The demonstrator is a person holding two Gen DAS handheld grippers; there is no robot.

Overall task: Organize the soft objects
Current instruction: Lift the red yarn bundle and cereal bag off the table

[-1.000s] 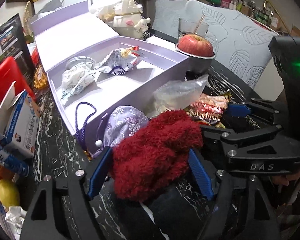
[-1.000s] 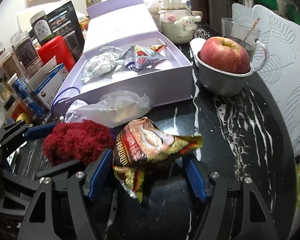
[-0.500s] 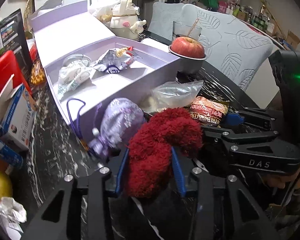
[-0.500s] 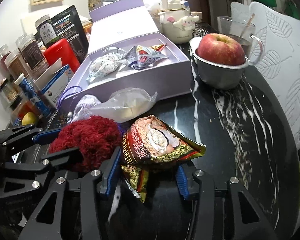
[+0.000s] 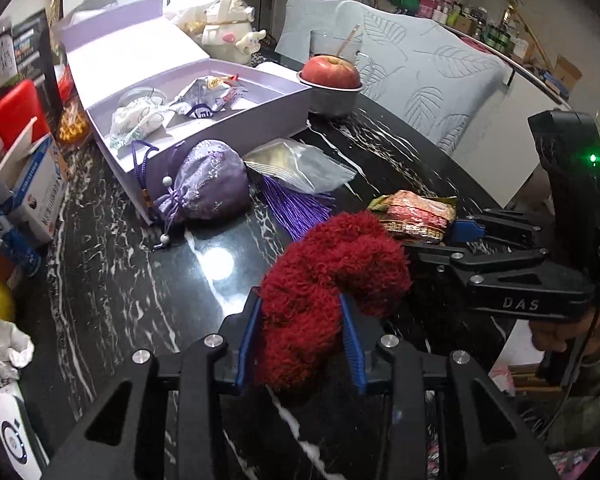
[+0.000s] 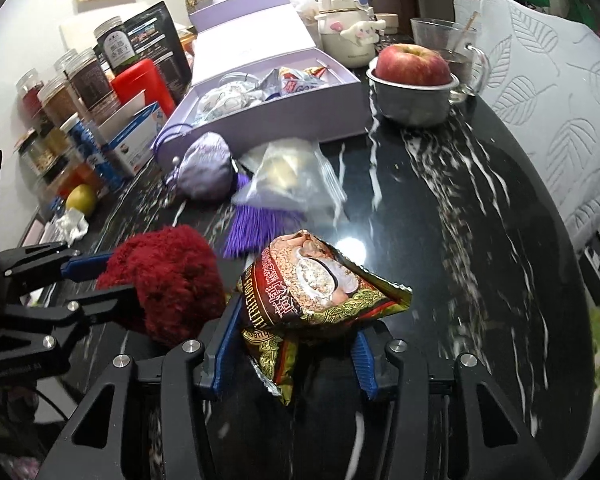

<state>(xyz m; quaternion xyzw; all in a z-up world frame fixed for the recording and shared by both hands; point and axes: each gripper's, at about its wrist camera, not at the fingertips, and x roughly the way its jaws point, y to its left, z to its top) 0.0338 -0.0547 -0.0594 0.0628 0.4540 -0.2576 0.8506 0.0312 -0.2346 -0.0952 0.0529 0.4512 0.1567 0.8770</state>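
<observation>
Left claw (image 5: 300,336) clamps the soft, springy red fluff (image 5: 328,280) mid-body; right claw (image 6: 289,354), at 3 o'clock, pinches a light, crinkly packet (image 6: 320,292).

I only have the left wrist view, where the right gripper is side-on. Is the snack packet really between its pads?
Observer: Yes; in the right wrist view both blue pads of the right gripper press on the snack packet.
Operator: Is anything dangling?
Observer: One crumpled end hangs below the pads.
Operator: Anything by the wall that I miss?
Observer: A row of lidded jars beside the red container.
</observation>
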